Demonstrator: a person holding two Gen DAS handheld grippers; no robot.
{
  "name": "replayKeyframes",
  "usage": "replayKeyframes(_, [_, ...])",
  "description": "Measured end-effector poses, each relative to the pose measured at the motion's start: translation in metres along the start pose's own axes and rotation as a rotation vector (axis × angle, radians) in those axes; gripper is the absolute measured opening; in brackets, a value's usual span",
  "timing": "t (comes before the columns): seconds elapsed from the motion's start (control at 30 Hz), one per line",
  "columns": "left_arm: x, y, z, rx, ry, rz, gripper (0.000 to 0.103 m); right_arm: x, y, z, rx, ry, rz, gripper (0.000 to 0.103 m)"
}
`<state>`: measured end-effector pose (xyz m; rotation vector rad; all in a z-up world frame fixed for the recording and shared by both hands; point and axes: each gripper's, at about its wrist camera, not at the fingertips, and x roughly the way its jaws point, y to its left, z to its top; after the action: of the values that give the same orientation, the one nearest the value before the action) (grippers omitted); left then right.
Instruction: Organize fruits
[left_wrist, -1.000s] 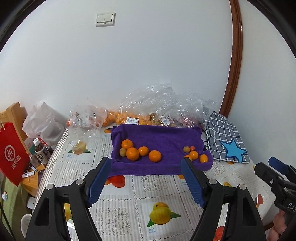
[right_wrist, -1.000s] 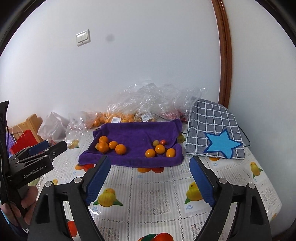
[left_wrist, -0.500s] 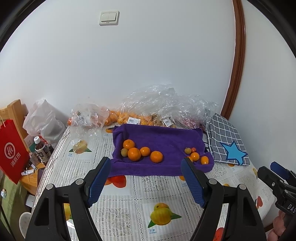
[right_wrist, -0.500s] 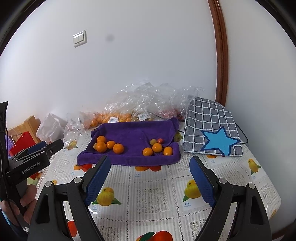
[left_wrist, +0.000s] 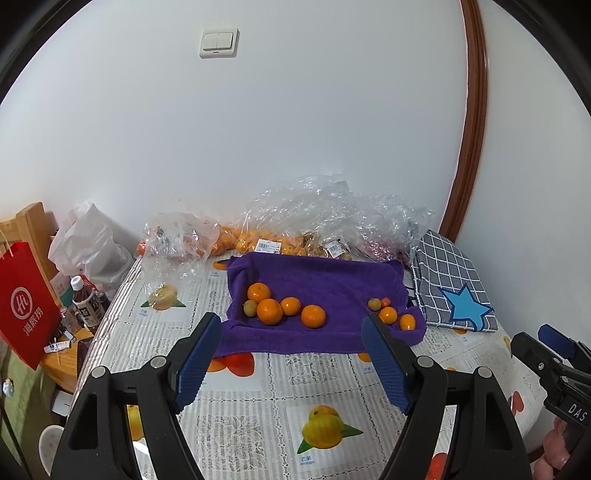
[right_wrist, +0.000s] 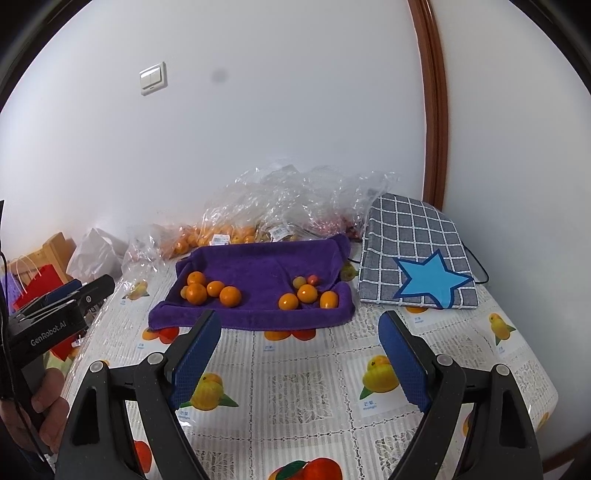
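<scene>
A purple towel lies on the table with two groups of fruit on it. The left group holds several oranges and a small greenish fruit. The right group holds smaller oranges, a greenish fruit and a tiny red one. My left gripper hangs open in front of the towel's near edge, nothing between its blue pads. My right gripper is open too, short of the towel, empty.
Clear plastic bags with more oranges are heaped against the wall behind the towel. A grey checked cloth with a blue star lies to the right. A red paper bag and bottles stand off the table's left edge. The tablecloth carries printed fruit pictures.
Both views have tilted slightly, so the towel and fruit sit a little differently in frame. Neither gripper's opening has changed and no fruit has moved.
</scene>
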<state>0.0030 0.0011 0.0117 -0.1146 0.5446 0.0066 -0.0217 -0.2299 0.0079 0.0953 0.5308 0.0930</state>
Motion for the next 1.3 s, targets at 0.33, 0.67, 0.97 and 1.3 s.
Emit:
replayKeyframes(0.33, [0.0007, -0.0019, 0.0003, 0.012, 0.0, 0.003, 0.077, 0.0004, 0.0001, -0.0024, -0.003, 0.005, -0.01, 0.086])
replayKeyframes(0.67, [0.0004, 0.0005, 0.0005, 0.011, -0.005, 0.008, 0.077, -0.0008, -0.0012, -0.0033, -0.002, 0.003, -0.016, 0.086])
replayKeyframes(0.97, [0.0004, 0.0008, 0.0013, 0.011, -0.005, 0.005, 0.077, -0.0026, -0.0007, -0.0033, -0.001, -0.001, -0.026, 0.086])
replayKeyframes(1.3, [-0.0018, -0.0002, 0.0024, 0.015, -0.008, 0.005, 0.078, -0.0048, 0.0009, -0.0036, 0.001, -0.003, -0.026, 0.086])
